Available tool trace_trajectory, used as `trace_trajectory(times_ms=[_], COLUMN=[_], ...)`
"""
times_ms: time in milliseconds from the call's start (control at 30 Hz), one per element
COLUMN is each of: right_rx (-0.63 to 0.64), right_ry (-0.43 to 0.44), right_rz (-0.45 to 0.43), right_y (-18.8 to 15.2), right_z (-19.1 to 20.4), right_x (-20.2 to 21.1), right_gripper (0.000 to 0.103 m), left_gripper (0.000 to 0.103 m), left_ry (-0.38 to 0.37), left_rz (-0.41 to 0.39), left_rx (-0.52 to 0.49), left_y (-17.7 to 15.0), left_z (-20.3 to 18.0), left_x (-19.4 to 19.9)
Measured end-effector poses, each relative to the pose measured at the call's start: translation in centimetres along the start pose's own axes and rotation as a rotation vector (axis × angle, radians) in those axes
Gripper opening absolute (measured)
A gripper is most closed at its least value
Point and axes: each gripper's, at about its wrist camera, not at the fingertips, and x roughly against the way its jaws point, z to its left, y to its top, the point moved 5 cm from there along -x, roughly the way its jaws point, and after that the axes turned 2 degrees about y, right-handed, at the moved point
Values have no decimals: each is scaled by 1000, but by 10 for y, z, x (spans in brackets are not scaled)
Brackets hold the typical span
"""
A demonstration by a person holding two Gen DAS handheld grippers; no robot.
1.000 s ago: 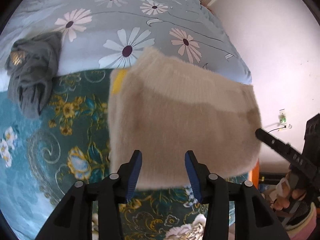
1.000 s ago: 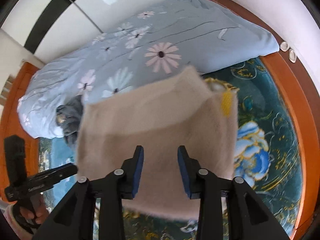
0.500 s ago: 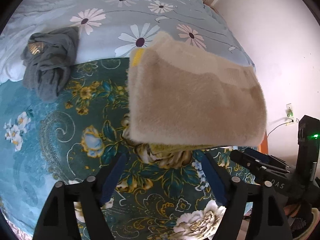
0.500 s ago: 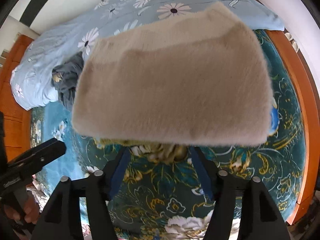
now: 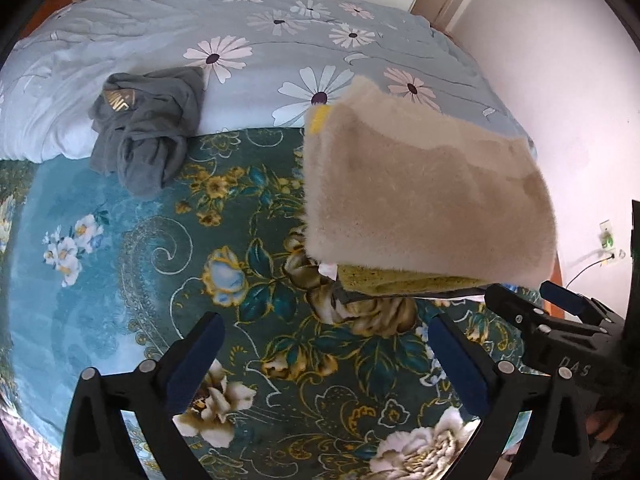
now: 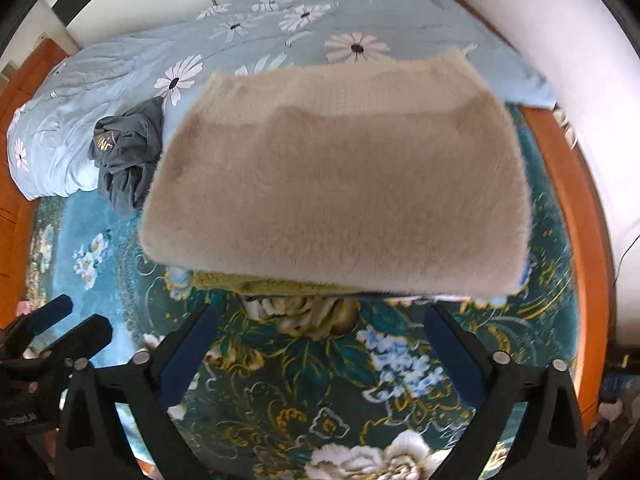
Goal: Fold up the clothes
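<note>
On the floral bedspread [image 5: 132, 272] we find the folded beige garment [image 5: 424, 200]; left gripper [image 5: 324, 352] and right gripper [image 6: 320, 344] jaws opening, nothing between them.

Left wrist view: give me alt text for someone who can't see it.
A folded beige fleece lies on a teal floral blanket, ahead of the left gripper, whose jaws are opening with nothing between them. A crumpled grey garment sits at the daisy duvet's edge; the right gripper enters lower right.
</note>
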Motion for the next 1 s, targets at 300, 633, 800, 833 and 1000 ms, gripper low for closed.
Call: trace_trajectory(times_ms=[300,633,800,833,1000], right_rx=[46,61,57,59,70], right_ry=[-35,-65,-82,-83,-89], right_rz=[-33,-7,10,12,16], right_y=[-1,-10,-14,-15,-16], right_z=[5,7,6,6,9], right_x=[7,5,4,5,7], right_gripper=[103,103,103,103,103], left_gripper=[103,103,103,103,103], left_ry=[78,118,116,118,156], left_rz=[-68,-54,-47,-47,-55], left_rx=[28,-10,-11,-10,17], left_y=[3,-10,-13,-13,-14], left_z=[2,-4,-5,-4,3], left_x=[13,13,16,16,20])
